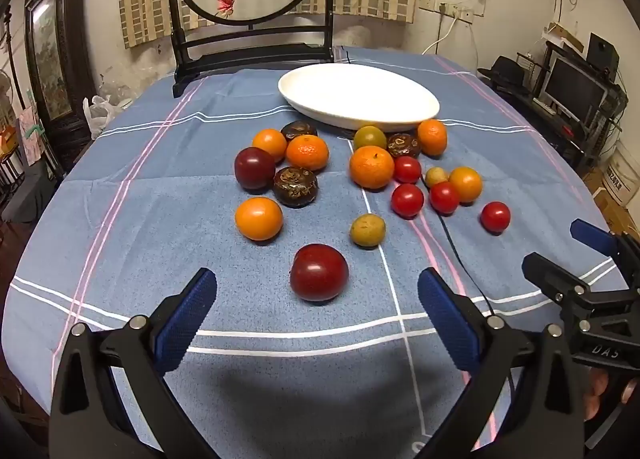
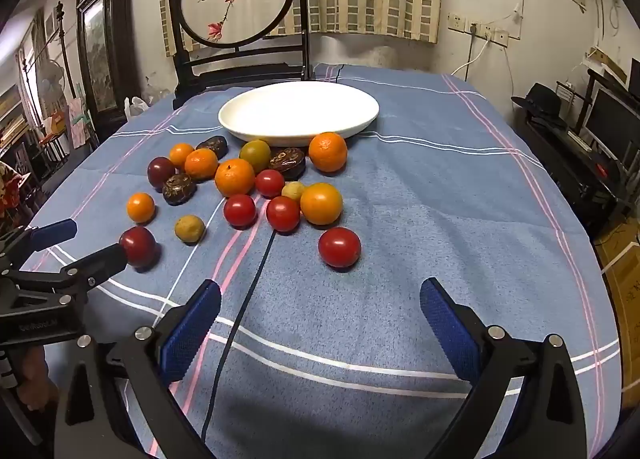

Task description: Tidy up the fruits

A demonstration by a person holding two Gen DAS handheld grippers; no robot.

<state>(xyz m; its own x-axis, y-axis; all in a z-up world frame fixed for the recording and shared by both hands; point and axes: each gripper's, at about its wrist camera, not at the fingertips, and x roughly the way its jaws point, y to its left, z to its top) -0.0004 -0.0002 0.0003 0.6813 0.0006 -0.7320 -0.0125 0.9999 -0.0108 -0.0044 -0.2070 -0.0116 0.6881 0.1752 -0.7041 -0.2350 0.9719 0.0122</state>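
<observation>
Both hand-held grippers, left [image 1: 317,313] and right [image 2: 320,319], gape wide, empty.

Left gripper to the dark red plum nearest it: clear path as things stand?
Probably yes. The left gripper is open with the plum just ahead of its gap, only bare tablecloth between. The nearest fruit, a small greenish one, lies beyond the plum.

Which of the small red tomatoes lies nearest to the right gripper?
The lone tomato in front of the right gripper. It lies apart from the others, closest to the table's near edge, while the other three sit farther back beside the oranges.
</observation>
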